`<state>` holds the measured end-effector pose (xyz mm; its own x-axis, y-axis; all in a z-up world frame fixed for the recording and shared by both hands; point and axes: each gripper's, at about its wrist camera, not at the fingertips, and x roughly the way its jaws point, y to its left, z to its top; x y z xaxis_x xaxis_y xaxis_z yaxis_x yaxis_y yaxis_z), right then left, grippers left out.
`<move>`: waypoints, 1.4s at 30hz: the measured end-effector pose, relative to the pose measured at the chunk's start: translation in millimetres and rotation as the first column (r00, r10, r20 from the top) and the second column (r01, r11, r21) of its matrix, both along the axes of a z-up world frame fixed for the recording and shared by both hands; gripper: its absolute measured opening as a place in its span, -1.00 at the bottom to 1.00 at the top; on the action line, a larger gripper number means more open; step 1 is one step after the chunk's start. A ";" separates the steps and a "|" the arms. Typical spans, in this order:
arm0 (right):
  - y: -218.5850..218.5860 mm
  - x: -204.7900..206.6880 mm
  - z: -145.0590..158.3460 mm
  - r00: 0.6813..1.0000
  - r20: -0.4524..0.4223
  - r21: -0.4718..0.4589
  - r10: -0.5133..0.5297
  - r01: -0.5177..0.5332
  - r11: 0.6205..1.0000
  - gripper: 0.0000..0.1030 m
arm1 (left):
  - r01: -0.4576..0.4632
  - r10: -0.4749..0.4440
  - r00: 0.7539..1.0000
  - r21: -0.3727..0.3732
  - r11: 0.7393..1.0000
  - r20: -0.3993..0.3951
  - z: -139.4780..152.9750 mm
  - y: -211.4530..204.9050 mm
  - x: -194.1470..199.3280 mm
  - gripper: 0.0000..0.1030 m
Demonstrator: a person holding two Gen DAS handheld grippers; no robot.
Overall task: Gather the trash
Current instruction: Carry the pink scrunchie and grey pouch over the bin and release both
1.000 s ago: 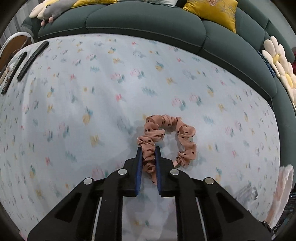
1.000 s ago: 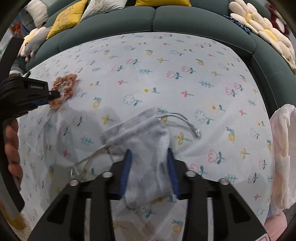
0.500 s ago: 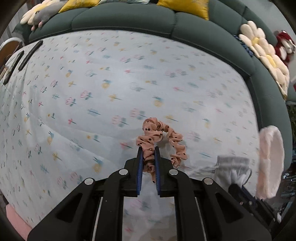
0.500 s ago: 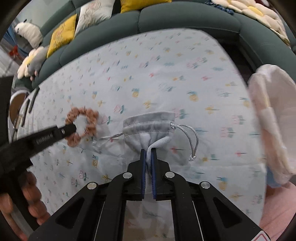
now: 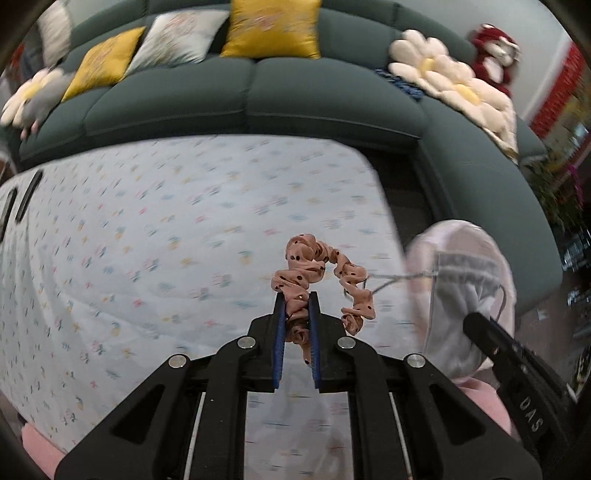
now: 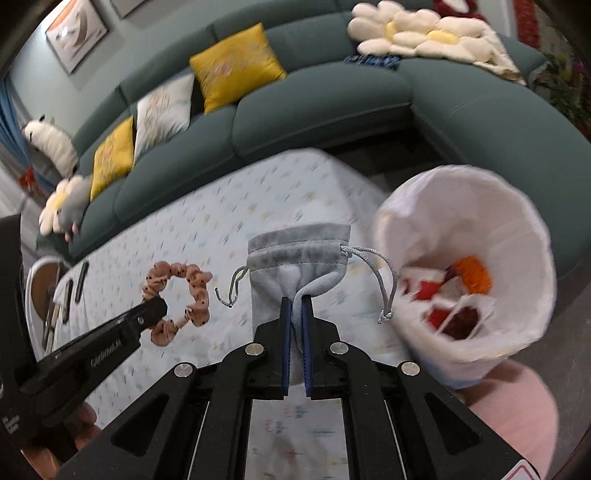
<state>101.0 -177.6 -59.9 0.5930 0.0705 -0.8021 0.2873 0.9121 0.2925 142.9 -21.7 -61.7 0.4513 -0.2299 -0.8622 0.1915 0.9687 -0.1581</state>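
Observation:
A pink scrunchie with dark dots (image 5: 321, 273) hangs in the air above the flowered tablecloth (image 5: 166, 229), with my left gripper (image 5: 295, 302) shut on its lower loop. The right wrist view shows that scrunchie (image 6: 177, 299) at the left, pinched by the left gripper (image 6: 151, 306). My right gripper (image 6: 295, 301) is shut on a grey drawstring pouch (image 6: 299, 254), lifted off the cloth. To its right stands a bin with a white liner (image 6: 461, 236) holding red and orange scraps. In the left wrist view the pouch (image 5: 461, 291) hangs in front of the bin (image 5: 480, 236).
A dark green sofa (image 5: 258, 96) with yellow and white cushions (image 5: 273, 27) and flower-shaped pillows (image 5: 450, 81) curves around the table. Two dark remotes (image 5: 27, 201) lie at the cloth's left edge. A pink stool (image 6: 517, 406) sits below the bin.
Both grippers rose off the cloth and swung right toward the bin, carrying the scrunchie and the pouch. The right jaws, open around the pouch a second ago, closed on it.

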 end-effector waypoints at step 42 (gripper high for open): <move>-167.3 -60.6 56.3 0.946 0.169 0.022 -0.278 0.278 0.960 -0.89 | 0.306 -0.299 0.948 -0.057 0.950 0.110 61.5 -187.5 -22.9 -0.40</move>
<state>40.4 -344.9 -3.6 0.7152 -0.1183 -0.6888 0.4764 0.8037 0.3566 120.0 -209.2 -0.2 0.4326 -0.4290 -0.7930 0.4917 0.8495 -0.1913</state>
